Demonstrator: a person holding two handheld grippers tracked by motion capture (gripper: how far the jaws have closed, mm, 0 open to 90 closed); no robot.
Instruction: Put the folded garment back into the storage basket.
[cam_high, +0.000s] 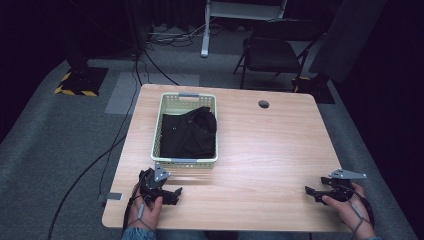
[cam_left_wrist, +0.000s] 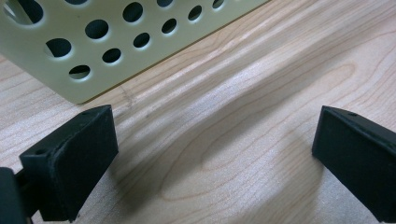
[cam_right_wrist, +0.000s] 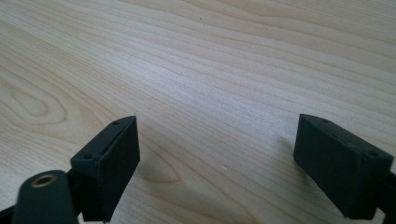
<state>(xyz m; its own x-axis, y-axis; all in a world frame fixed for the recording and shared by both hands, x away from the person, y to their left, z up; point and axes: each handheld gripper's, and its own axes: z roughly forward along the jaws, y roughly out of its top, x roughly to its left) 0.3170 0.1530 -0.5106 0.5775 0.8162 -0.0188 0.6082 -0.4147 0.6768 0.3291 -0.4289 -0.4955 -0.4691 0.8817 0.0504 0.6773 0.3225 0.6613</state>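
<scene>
A pale green perforated basket (cam_high: 184, 161) stands on the wooden table (cam_high: 265, 145) at the left of centre, and a folded black garment (cam_high: 189, 131) lies inside it. My left gripper (cam_high: 176, 194) rests low over the table just in front of the basket's near left corner, jaws wide open and empty. In the left gripper view that gripper (cam_left_wrist: 215, 158) looks along bare wood, with the basket wall (cam_left_wrist: 116, 42) close at the upper left. My right gripper (cam_high: 310, 192) sits near the table's front right corner, open and empty. In the right gripper view it (cam_right_wrist: 217, 163) has plain tabletop between its jaws.
A round cable hole (cam_high: 263, 104) pierces the table near its far edge. Beyond the table stand a dark folding chair (cam_high: 272, 52) and a white stand (cam_high: 206, 30). Cables run across the grey floor at the left (cam_high: 120, 135).
</scene>
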